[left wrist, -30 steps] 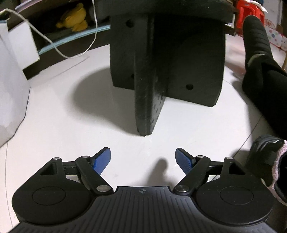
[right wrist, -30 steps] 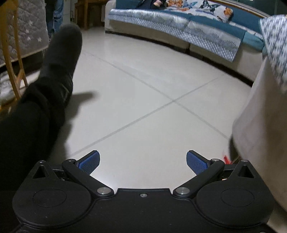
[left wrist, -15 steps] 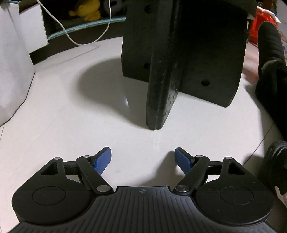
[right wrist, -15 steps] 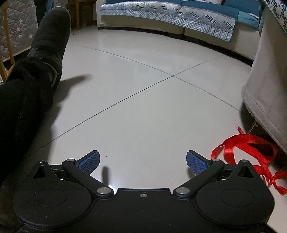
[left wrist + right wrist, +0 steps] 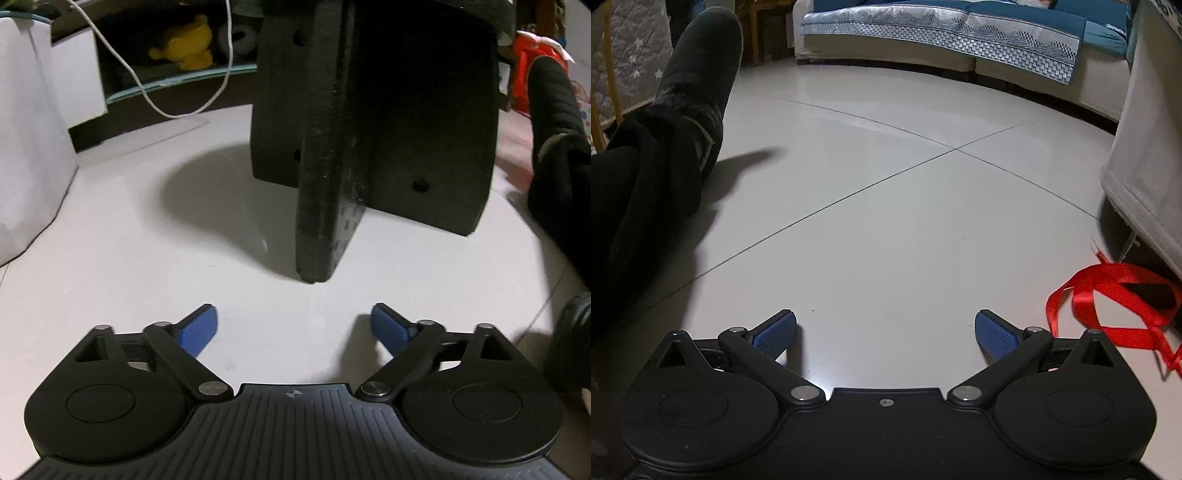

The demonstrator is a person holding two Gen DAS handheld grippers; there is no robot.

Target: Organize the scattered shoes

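In the left wrist view a dark shoe [image 5: 569,350] shows only partly at the right edge, on the pale floor beside my left gripper [image 5: 295,326]. That gripper hangs low over the floor; its jaws are opening, with nothing between the blue pads [image 5: 199,328]. My right gripper [image 5: 885,330] is open over bare floor tiles, holding nothing. No loose shoe appears in the right wrist view. A person's outstretched leg ends in a black fuzzy boot [image 5: 701,66], also seen as the boot [image 5: 550,96] at the right of the left wrist view.
A black cross-shaped stand [image 5: 369,140] rises just ahead of the left gripper. White boxes [image 5: 33,140] and a white cord [image 5: 155,99] lie to its left. A red ribbon [image 5: 1108,299] lies right of the right gripper, under a cloth-covered piece of furniture [image 5: 1145,155]. A sofa [image 5: 960,40] lines the back.
Both grippers have sunk toward the floor. The left jaws have spread wider. The red ribbon has come into the right wrist view; the dark shoe has slid toward the left view's edge.
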